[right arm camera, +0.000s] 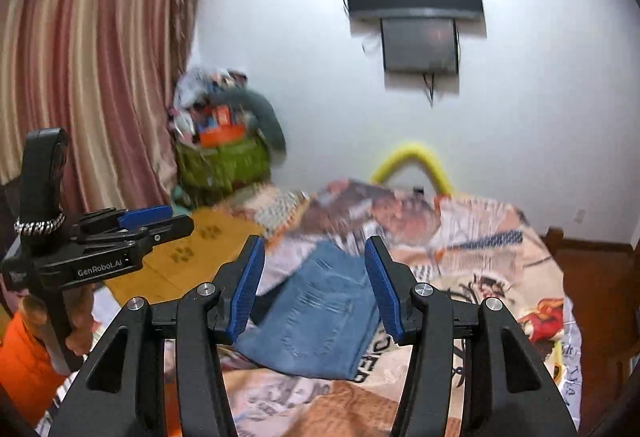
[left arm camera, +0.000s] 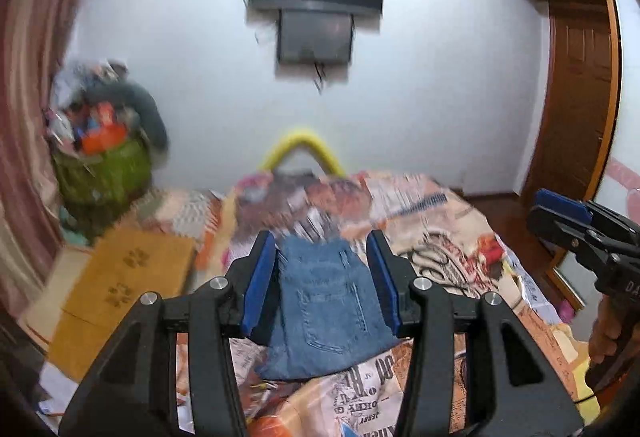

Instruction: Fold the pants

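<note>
Folded denim pants point(left arm camera: 328, 301) lie on the bed point(left arm camera: 460, 257); left tongs point(left arm camera: 322, 277) and right tongs point(right arm camera: 316, 285) hang above them, spread apart and empty. A careless nudge could undo the fold.

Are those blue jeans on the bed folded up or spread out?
Folded. The jeans lie as one compact bundle on the bedspread, back pocket up, no legs trailing out.

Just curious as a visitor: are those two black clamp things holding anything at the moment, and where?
Nothing is held. The left gripper and right gripper are both open in the air, and the folded jeans lie free on the bed.
</note>
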{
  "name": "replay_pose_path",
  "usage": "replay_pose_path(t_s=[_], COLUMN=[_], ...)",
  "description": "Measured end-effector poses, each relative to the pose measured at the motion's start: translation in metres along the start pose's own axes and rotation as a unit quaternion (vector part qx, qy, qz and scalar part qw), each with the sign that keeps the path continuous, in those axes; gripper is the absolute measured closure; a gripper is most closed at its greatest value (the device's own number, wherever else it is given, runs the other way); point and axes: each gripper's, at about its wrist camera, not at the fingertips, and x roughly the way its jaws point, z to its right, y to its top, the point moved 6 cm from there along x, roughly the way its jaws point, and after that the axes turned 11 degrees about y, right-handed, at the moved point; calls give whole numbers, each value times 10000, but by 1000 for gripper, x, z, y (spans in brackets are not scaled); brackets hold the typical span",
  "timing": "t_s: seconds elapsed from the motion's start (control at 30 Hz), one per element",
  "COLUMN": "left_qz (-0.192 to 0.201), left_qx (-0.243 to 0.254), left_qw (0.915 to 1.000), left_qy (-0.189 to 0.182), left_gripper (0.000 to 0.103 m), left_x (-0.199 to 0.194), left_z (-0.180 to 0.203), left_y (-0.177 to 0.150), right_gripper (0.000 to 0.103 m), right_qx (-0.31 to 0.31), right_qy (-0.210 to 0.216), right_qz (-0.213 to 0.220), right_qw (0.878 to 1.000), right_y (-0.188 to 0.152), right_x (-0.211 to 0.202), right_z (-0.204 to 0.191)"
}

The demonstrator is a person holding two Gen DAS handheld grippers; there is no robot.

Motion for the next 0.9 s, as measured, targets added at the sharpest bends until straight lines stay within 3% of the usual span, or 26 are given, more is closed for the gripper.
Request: replay_pose_path(t_s=[0.27,0.33,0.4,0.5,0.67,0.9], left_qz=[750,885,1060,1170,1190,1127], left_qx=[-162,-129,-126,-141,-252,-274], left_qw=[9969,9957,9940,9929,9924,9931], left_qy=[192,244,231,157,162,153], left_gripper=[54,45,24,4,0,0], left_x=[-101,-116,-132,-148,-157,-161], left_z=[-1,1,4,7,6,5], left_y=[-2,-6,-11,-15,-18,-24], right_gripper=[52,41,34,22,0,0], right_qx=[-378,-337,-337,-383,-241,-151], right_qy=[-230,-295,-387,-476,-597,-676], right_qz=[483,548,593,624,767,846], right_qw=[9979,9975,9969,9962,9950,9940], right_y=[-9,-15,-19,-22,-22,-25], right_x=[-65,-75,-81,-86,-94,-100], right_z=[-48,-52,-55,-59,-59,-60])
